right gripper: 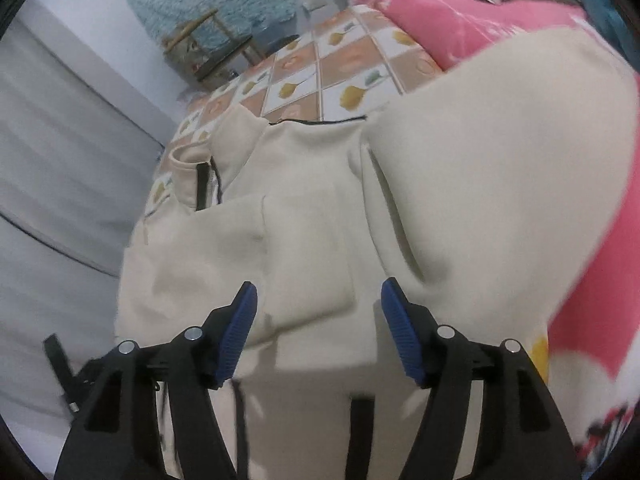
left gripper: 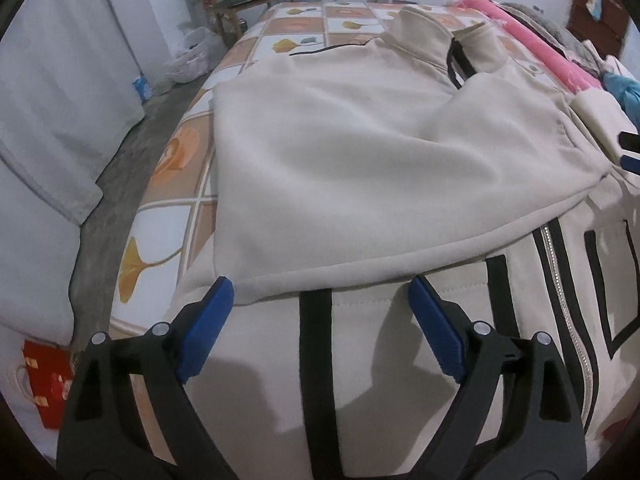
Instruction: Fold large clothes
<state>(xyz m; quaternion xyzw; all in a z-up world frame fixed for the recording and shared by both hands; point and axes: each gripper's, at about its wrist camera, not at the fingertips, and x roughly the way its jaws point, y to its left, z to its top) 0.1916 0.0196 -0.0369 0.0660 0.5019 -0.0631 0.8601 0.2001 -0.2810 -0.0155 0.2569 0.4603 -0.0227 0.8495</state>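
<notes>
A large cream zip-up jacket with black stripes and a silver zipper lies on the bed; its left side is folded over the front. My left gripper is open and empty, hovering just above the folded edge near the hem. My right gripper is open and empty, just above a sleeve cuff lying over the jacket. The collar shows far left in the right wrist view. The right gripper's tip shows at the right edge of the left wrist view.
The bed sheet has orange and white flower squares. A pink quilt and piled clothes lie along the bed's far side. A white curtain, a wooden bench and a plastic bag stand on the floor to the left.
</notes>
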